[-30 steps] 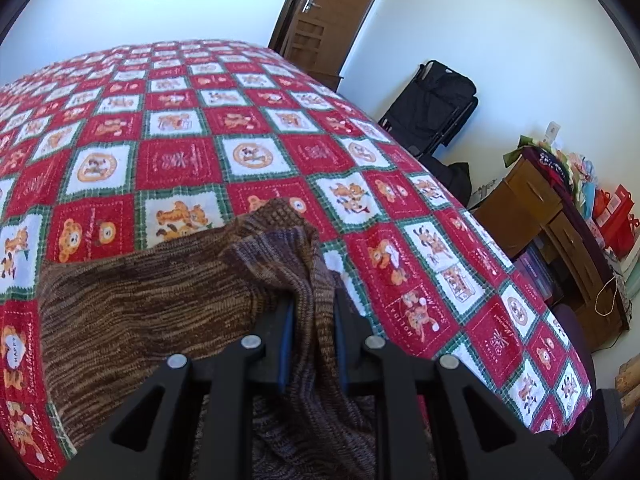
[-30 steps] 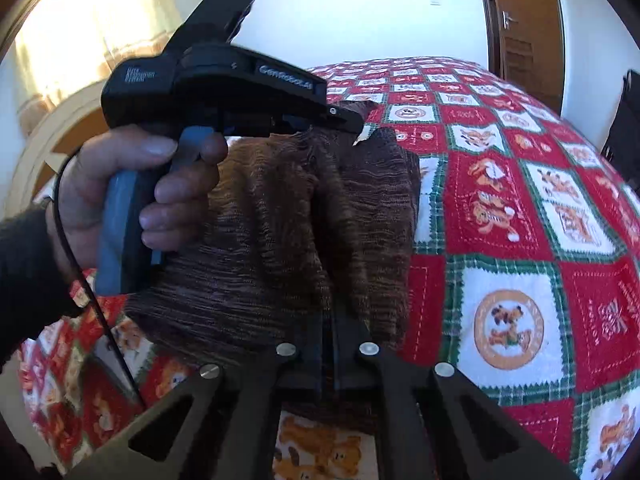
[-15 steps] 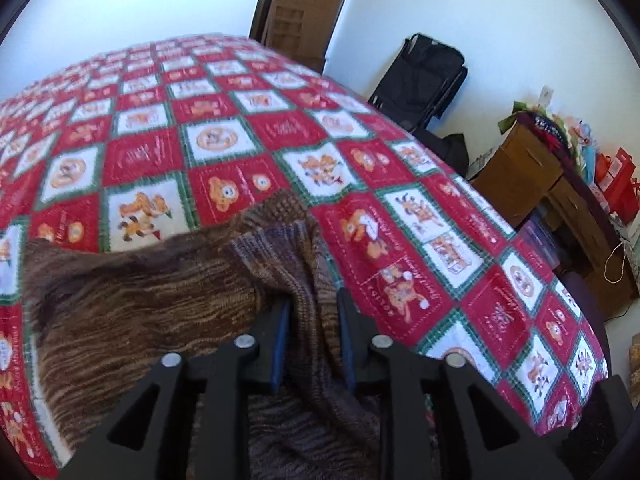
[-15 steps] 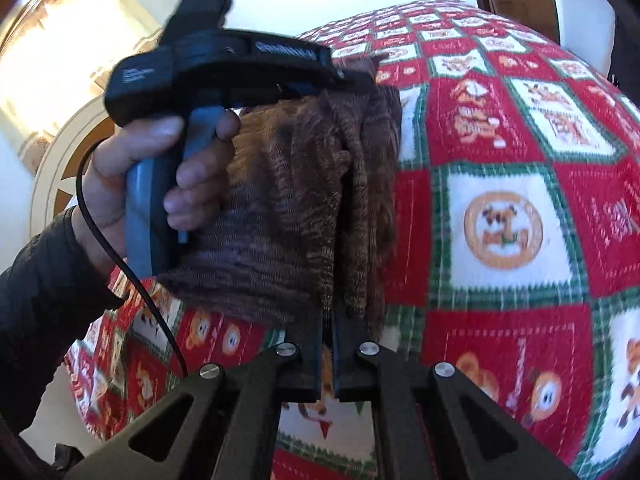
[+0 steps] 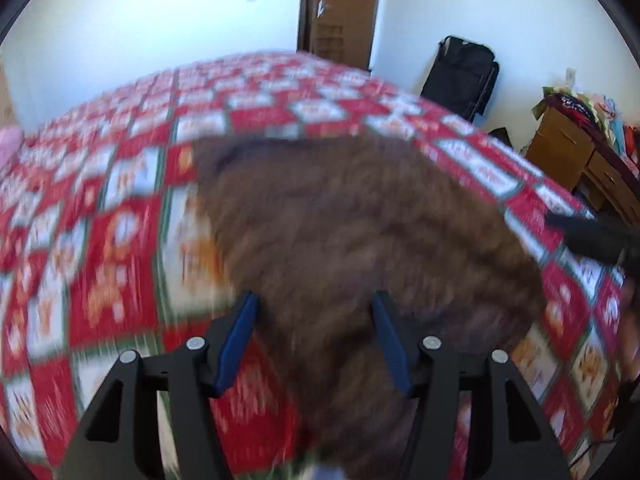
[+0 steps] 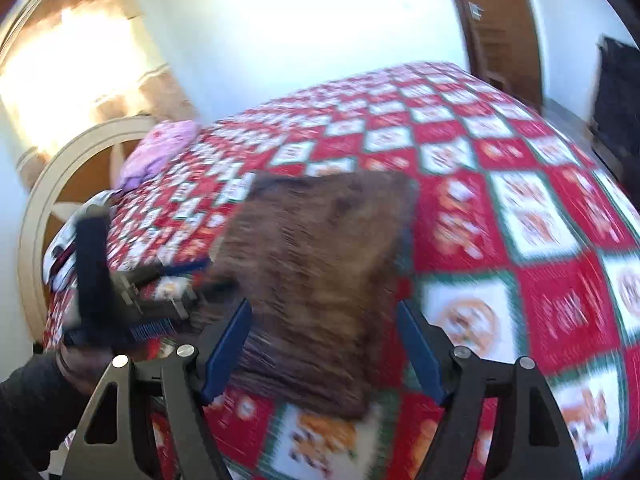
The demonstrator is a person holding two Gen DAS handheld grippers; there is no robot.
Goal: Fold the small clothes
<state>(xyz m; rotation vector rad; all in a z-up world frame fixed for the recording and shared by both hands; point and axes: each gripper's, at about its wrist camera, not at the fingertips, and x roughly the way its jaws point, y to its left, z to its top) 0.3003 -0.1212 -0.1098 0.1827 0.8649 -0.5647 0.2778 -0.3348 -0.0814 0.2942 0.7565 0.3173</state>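
A brown knitted garment [image 5: 360, 232] lies folded on the red patchwork bedspread [image 5: 112, 240]; it also shows in the right wrist view [image 6: 320, 264]. My left gripper [image 5: 316, 300] is open and empty just above the garment's near edge. My right gripper [image 6: 324, 308] is open and empty over the garment's near end. The left gripper also shows at the left of the right wrist view [image 6: 176, 292], open beside the garment. Both views are blurred by motion.
A pink cloth [image 6: 160, 148] lies by the cream headboard [image 6: 44, 200]. A black suitcase [image 5: 460, 76] and a wooden door [image 5: 340, 12] stand at the far wall. A cluttered wooden dresser [image 5: 580, 160] stands beside the bed at right.
Both grippers have opened and let go of the brown garment, which now lies flat on the bed. Both have pulled back and turned.
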